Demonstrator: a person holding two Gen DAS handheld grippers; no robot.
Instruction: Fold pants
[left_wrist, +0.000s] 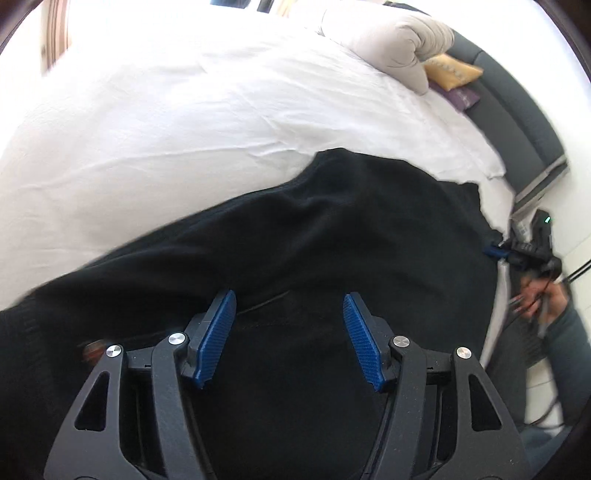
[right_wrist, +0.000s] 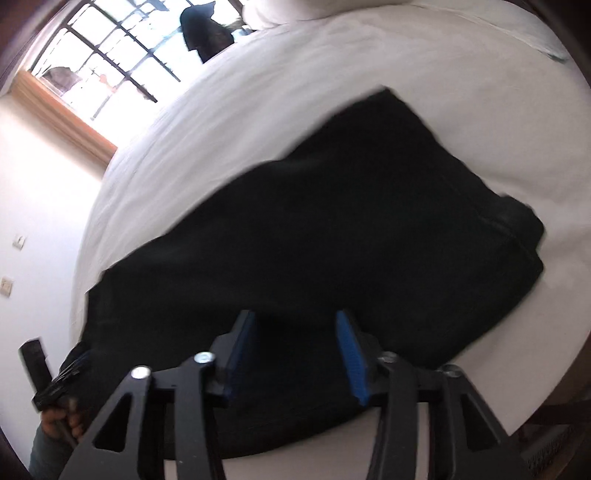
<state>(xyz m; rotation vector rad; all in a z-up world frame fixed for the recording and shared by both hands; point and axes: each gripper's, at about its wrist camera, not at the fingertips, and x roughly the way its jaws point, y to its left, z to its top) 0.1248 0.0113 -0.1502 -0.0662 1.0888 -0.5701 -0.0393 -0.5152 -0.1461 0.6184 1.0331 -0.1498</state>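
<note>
The black pants (left_wrist: 332, 229) lie spread across the white bed sheet (left_wrist: 166, 122). In the right wrist view the pants (right_wrist: 332, 240) look doubled over, with a thick edge on the right. My left gripper (left_wrist: 290, 299) hovers over the cloth with its blue pads wide apart and nothing pinched between them. My right gripper (right_wrist: 294, 321) is over the near edge of the pants, open, with a clear gap between its pads. In the left wrist view the right gripper (left_wrist: 495, 253) sits at the right edge of the pants, held by a person's hand (left_wrist: 539, 295).
A beige pillow (left_wrist: 399, 40), a yellow cushion (left_wrist: 452, 70) and a purple one (left_wrist: 463, 98) lie by the dark headboard (left_wrist: 517, 122). A barred window (right_wrist: 103, 62) with a dark garment (right_wrist: 205, 33) beside it stands beyond the bed. The bed's edge drops off near the wall (right_wrist: 40, 221).
</note>
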